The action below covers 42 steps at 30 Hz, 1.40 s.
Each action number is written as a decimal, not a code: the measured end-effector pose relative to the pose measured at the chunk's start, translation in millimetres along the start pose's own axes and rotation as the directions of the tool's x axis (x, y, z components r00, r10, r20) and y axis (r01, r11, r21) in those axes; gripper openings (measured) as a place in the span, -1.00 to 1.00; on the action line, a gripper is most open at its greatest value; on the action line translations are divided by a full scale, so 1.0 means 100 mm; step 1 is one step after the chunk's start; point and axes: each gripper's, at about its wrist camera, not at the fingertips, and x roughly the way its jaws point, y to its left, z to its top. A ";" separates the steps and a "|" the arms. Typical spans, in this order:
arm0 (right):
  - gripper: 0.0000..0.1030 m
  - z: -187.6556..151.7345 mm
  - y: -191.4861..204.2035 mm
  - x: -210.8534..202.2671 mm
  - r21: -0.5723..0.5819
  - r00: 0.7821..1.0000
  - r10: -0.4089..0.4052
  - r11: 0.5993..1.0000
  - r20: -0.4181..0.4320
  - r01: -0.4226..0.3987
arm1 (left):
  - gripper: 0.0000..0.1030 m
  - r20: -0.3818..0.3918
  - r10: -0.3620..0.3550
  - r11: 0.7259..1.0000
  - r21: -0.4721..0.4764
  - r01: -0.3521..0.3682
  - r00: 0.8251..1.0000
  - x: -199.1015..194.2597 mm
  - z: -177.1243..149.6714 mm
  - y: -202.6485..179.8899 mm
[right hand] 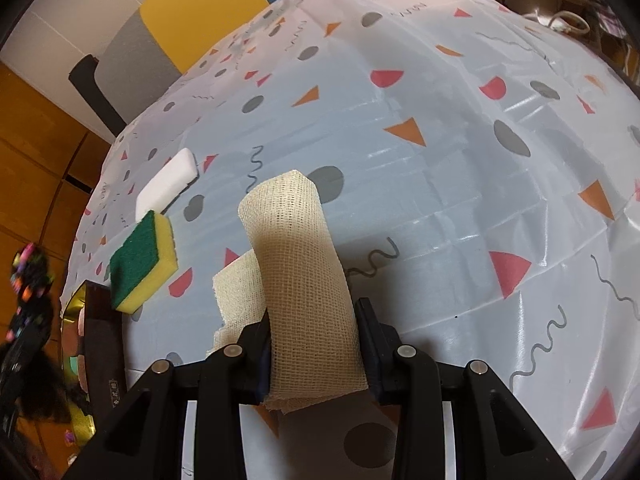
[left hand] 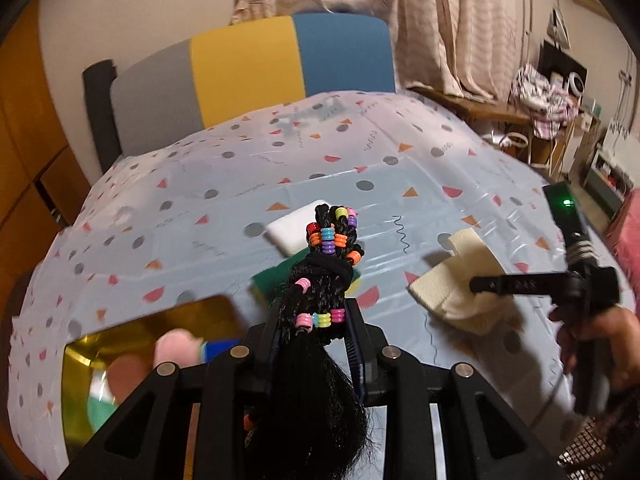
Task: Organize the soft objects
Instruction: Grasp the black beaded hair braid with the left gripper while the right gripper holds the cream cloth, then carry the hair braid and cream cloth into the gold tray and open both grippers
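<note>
- Setting: a lived-in room of a home.
- Landmark: table under a plastic tablecloth (left hand: 400, 184) printed with dots, triangles and squiggles.
- Behind the table: chair (left hand: 248, 72) with a grey, yellow and blue backrest, and beyond it pale curtains (left hand: 420, 20) hanging over a plain wall.
- Left of the table: wooden cabinet doors (left hand: 28, 152).
- Right of the table: wooden side table (left hand: 476, 108) with a heap of clothing (left hand: 540, 100) at its far end.
</note>
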 end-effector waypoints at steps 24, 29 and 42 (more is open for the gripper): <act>-0.29 -0.05 -0.01 -0.18 0.013 0.997 0.031 0.999 0.066 -0.032 | -0.47 -0.157 0.103 0.956 -0.258 -0.142 0.982 -0.38 -1.38 1.53; -0.29 -0.08 0.01 -0.21 0.012 0.996 0.042 0.999 0.077 -0.043 | -0.37 -0.200 0.153 0.971 -0.153 -0.185 0.968 -0.27 -1.57 1.58; -0.29 -0.16 0.18 -0.36 -0.042 0.985 0.119 0.993 0.128 -0.114 | -0.10 0.011 0.207 0.906 -0.378 -0.188 0.978 -0.90 -1.90 1.93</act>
